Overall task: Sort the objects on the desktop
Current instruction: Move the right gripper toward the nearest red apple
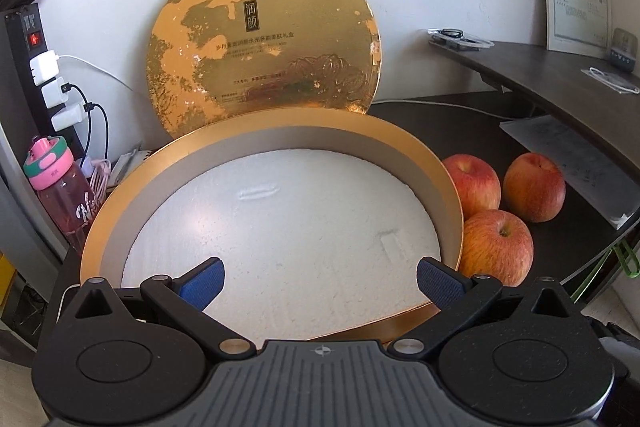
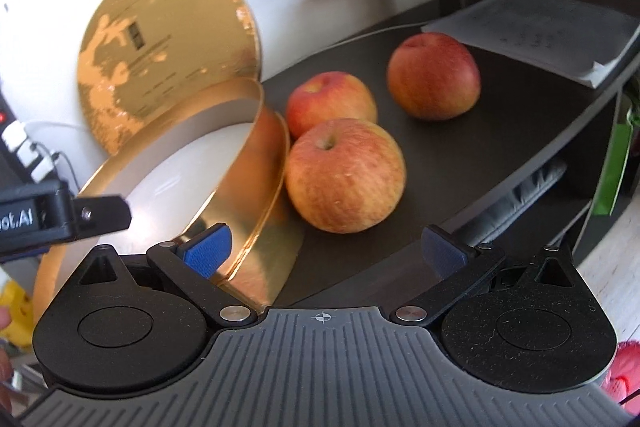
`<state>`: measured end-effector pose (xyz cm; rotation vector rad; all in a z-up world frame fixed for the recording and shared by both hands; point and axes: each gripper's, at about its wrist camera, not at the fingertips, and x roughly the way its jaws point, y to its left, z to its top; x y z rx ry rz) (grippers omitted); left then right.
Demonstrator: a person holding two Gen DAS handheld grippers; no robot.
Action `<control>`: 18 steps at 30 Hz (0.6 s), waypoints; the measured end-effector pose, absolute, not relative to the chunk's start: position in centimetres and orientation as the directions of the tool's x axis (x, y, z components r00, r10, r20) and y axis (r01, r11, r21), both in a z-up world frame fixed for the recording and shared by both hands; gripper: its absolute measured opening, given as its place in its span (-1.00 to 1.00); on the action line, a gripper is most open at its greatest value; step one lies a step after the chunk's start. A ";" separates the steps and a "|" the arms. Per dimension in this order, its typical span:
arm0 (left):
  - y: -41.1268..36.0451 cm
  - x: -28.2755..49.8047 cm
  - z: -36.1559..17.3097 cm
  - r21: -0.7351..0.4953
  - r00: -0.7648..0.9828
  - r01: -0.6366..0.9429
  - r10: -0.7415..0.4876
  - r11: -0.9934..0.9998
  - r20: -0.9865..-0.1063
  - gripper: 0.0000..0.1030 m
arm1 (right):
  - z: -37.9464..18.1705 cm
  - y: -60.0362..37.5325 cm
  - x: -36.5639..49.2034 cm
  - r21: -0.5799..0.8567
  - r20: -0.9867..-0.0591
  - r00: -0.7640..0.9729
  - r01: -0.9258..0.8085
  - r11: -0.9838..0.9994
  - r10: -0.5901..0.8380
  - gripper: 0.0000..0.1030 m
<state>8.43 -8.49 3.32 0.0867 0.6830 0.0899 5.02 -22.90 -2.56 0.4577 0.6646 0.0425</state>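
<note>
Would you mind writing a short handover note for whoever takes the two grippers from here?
Left gripper: jaws open, empty, poised over the near rim of the round gold box.
Right gripper: jaws open, empty, facing the nearest apple.
Box holds only its white foam liner; its gold lid leans on the wall behind.
Three apples sit on the dark desk right of the box: the nearest one, the middle apple, the far apple.
Done: box opened. Left: probably all three apples into the box.
</note>
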 end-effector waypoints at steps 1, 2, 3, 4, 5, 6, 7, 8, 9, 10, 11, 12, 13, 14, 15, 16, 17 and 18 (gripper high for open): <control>-8.5 8.5 3.3 0.111 0.770 -0.057 0.115 0.992 -0.628 0.99 | -2.6 -23.0 5.0 0.430 -0.583 0.791 0.107 0.896 0.185 1.00; -8.5 8.5 3.2 0.114 0.767 -0.060 0.118 0.992 -0.630 0.99 | -2.7 -23.1 5.1 0.437 -0.580 0.791 0.105 0.893 0.191 1.00; -8.5 8.6 3.1 0.116 0.765 -0.062 0.122 0.991 -0.632 0.99 | -2.7 -23.1 5.1 0.441 -0.578 0.792 0.102 0.892 0.196 1.00; -8.5 8.7 3.0 0.119 0.762 -0.064 0.125 0.991 -0.635 0.99 | -2.8 -23.2 5.1 0.442 -0.577 0.793 0.100 0.891 0.198 1.00; -8.5 8.8 3.0 0.121 0.761 -0.065 0.128 0.991 -0.636 0.99 | -2.8 -23.3 5.1 0.443 -0.575 0.794 0.099 0.891 0.198 1.00; -8.6 8.9 3.0 0.121 0.760 -0.066 0.128 0.990 -0.638 0.99 | -2.8 -23.4 5.1 0.444 -0.574 0.795 0.101 0.890 0.196 1.00; -8.6 8.9 3.0 0.116 0.760 -0.064 0.124 0.991 -0.638 0.99 | -2.8 -23.5 5.1 0.446 -0.572 0.797 0.105 0.889 0.194 1.00; -8.7 8.8 2.9 0.110 0.761 -0.061 0.118 0.992 -0.637 0.99 | -2.8 -23.7 5.1 0.448 -0.571 0.799 0.108 0.887 0.191 1.00; -8.7 8.8 2.9 0.105 0.762 -0.059 0.112 0.993 -0.637 0.99 | -2.7 -23.8 5.1 0.449 -0.570 0.800 0.112 0.887 0.188 1.00; -8.8 8.8 2.9 0.099 0.763 -0.056 0.107 0.993 -0.637 0.99 | -2.7 -23.9 5.0 0.448 -0.571 0.800 0.116 0.887 0.183 1.00; -8.8 8.7 2.9 0.094 0.764 -0.053 0.101 0.994 -0.637 0.99 | -2.7 -23.9 5.0 0.446 -0.571 0.801 0.121 0.887 0.178 1.00; -8.7 8.6 2.9 0.087 0.767 -0.051 0.095 0.995 -0.634 0.99 | -2.7 -23.9 5.0 0.446 -0.571 0.802 0.123 0.887 0.176 1.00; -8.5 8.4 2.9 0.081 0.770 -0.048 0.089 0.996 -0.631 0.99 | -2.6 -23.8 4.9 0.445 -0.569 0.804 0.121 0.887 0.175 1.00; -8.2 8.2 3.0 0.070 0.774 -0.048 0.082 0.996 -0.628 0.99 | -2.5 -23.6 4.8 0.440 -0.565 0.807 0.118 0.890 0.172 1.00; -7.8 7.9 3.0 0.060 0.777 -0.048 0.075 0.997 -0.625 0.99 | -2.4 -23.4 4.7 0.432 -0.562 0.811 0.116 0.894 0.166 1.00; -7.4 7.6 3.1 0.049 0.780 -0.048 0.068 0.998 -0.622 0.99 | -2.3 -23.2 4.5 0.421 -0.556 0.816 0.114 0.900 0.158 1.00; -7.0 7.4 3.1 0.038 0.784 -0.049 0.061 0.998 -0.618 0.99 | -2.2 -22.9 4.4 0.407 -0.549 0.823 0.110 0.907 0.147 1.00; -6.6 7.1 3.2 0.032 0.785 -0.043 0.053 0.999 -0.618 0.99 | -2.1 -22.6 4.3 0.392 -0.542 0.829 0.107 0.914 0.136 1.00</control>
